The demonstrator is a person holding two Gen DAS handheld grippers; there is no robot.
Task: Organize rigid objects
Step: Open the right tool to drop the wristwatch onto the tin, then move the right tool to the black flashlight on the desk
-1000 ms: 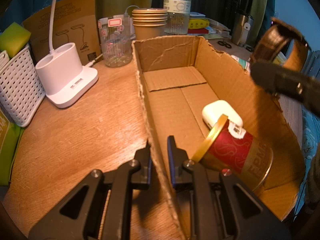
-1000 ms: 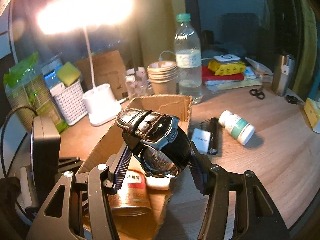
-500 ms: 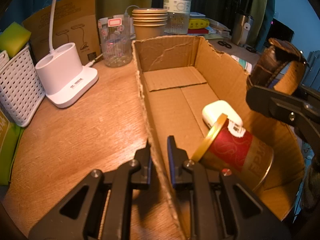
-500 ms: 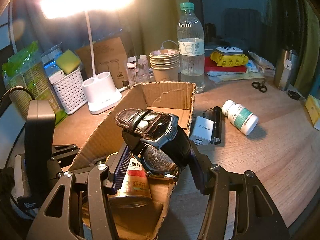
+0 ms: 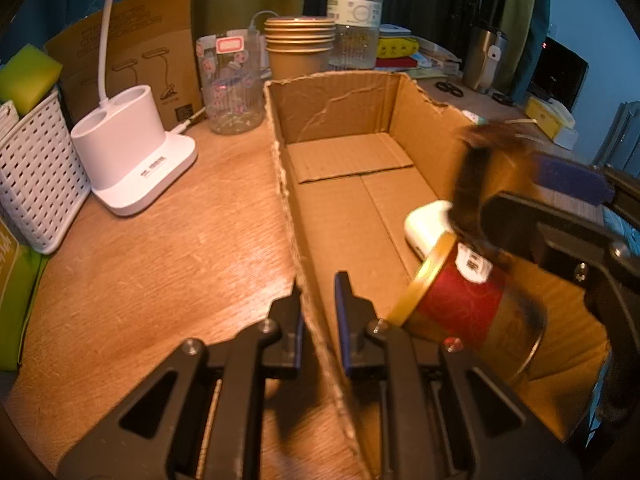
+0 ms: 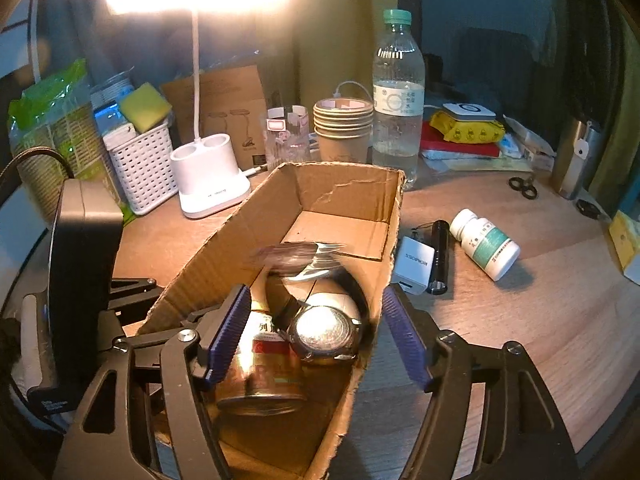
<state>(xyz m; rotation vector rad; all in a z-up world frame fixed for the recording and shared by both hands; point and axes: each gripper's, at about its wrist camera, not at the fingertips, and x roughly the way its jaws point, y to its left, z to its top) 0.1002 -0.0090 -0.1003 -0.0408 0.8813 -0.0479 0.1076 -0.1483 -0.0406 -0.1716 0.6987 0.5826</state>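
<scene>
Wooden desk (image 6: 520, 320): one cardboard box (image 6: 344, 184), one can (image 6: 260, 364), one watch (image 6: 326, 332) inside.

One box (image 6: 224, 236), one tin (image 6: 264, 364), one watch (image 6: 326, 330) (blurred), one pill bottle (image 6: 486, 244)

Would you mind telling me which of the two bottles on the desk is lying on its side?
The small white pill bottle with the green label, right of the cardboard box; the tall clear water bottle behind stands upright.
</scene>
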